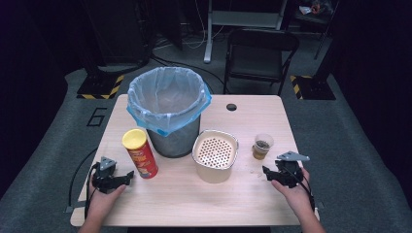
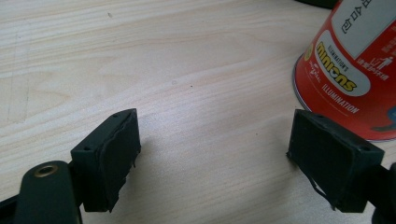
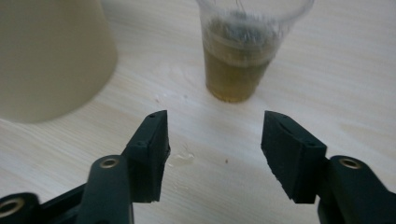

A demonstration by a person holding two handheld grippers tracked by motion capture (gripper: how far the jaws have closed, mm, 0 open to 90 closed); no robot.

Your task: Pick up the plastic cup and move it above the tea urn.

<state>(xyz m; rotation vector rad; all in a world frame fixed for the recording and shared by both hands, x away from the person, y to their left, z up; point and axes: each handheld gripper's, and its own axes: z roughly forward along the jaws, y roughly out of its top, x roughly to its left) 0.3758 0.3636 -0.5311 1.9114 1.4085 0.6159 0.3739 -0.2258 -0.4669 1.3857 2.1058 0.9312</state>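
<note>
Clear cup [image 3: 239,56] upright, mouth up

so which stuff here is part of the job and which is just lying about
In the job:
- plastic cup of brownish liquid, just ahead of the open right claw
- red chip can, beside the open left claw

Lying about, as far as I can tell:
- lined bin
- cream strainer pot
- folding chair

Can [image 1: 140,153] left of bin [image 1: 167,110], strainer pot [image 1: 214,154] right – cup [image 1: 262,146] further rt

"minions ILLUMINATION" on red can [image 2: 355,70]
</note>
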